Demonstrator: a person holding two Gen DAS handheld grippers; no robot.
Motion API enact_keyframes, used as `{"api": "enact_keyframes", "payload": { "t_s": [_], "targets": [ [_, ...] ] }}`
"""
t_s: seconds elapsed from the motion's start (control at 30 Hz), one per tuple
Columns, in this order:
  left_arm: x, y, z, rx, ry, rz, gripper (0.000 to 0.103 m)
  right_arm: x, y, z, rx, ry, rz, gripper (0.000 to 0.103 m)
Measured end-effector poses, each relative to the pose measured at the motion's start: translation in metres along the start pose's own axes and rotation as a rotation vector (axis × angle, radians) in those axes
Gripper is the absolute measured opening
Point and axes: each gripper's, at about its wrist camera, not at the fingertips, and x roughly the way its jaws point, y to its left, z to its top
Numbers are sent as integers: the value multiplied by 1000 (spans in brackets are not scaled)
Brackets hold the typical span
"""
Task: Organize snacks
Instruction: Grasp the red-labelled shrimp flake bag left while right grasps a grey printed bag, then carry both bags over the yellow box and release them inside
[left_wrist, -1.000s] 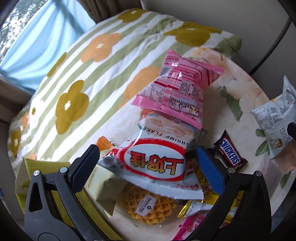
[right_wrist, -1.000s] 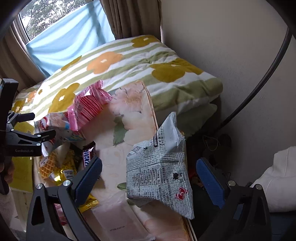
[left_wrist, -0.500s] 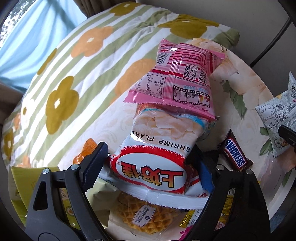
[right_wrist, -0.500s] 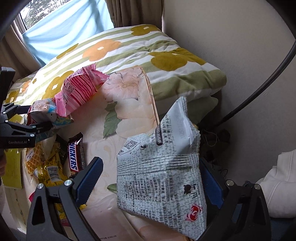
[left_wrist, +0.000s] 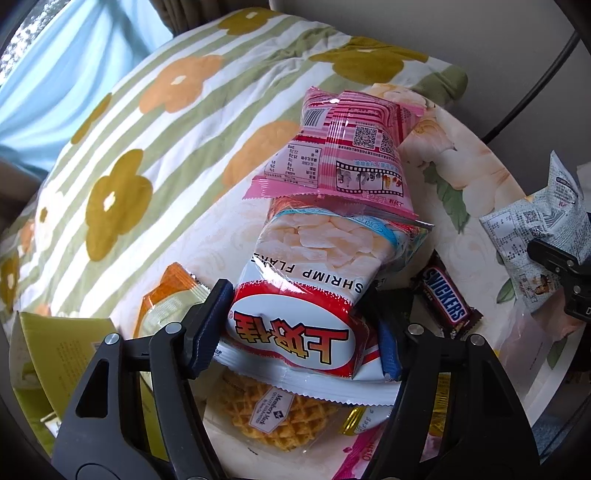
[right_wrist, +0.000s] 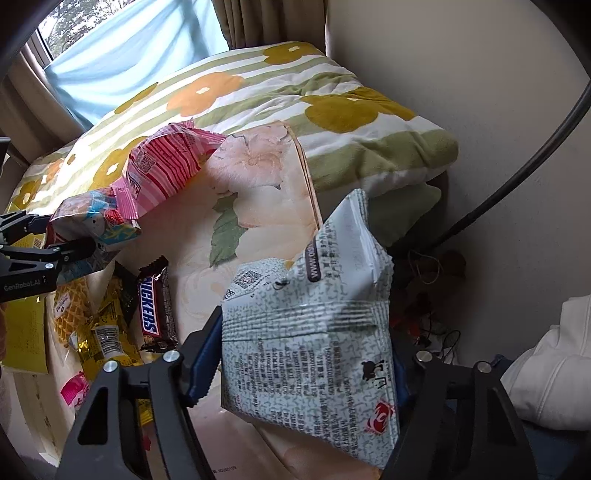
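A big quilt (left_wrist: 155, 122) with green stripes and orange and yellow flowers lies at the back, under a window with a blue curtain (right_wrist: 122, 55). In front of it is the bench (right_wrist: 258, 192) with a flower cloth on it. The snacks lie on this bench.

My left tool (left_wrist: 295, 332) has just been closing. Now its two blue pads squeeze the low end of the shrimp flake bag (left_wrist: 314, 288), one pad on each side. The bag is red and white and it bulges between the pads. Its far end rests on the pile, and a pink snack bag (left_wrist: 343, 155) lies across that far end.

My right tool (right_wrist: 306, 354) has just been closing too. It grips a white bag with grey print (right_wrist: 314, 332) by its two sides. The bag stands up between the pads at the right edge of the bench, and its top corner points up.

To my left is a yellow-green box (left_wrist: 55, 354). Beside it lies a small orange and cream packet (left_wrist: 170, 299).

Under the shrimp flake bag I see a waffle in a clear wrap (left_wrist: 273, 417). A Snickers bar (right_wrist: 153, 306) lies flat on the bench between my two tools, touching nothing I hold. Near it are some little gold-wrapped sweets (right_wrist: 99, 339) and one more pink packet (right_wrist: 74, 391) at the near edge.

A white cloth (right_wrist: 546, 376) lies off to the right, off the bench.
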Motion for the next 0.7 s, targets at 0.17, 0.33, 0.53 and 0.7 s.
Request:
{"api": "enact_keyframes", "payload": {
  "t_s": [0.17,0.33,0.53,0.7],
  "targets": [
    [-12,-4,-4,-10,-14,3,66,-8,-2,-2,2,-20,9,62],
    [-29,-5,-8,-33,-36,9,66,-25,-1,-3,-18,-53,11,60],
    [-63,-7,-18,-76,-93,24,66,-48,1,0,-55,-96,34,59],
    [-98,-3,-29,-149,-157,26,66,-72,11,6,-117,-146,74,59]
  ]
}}
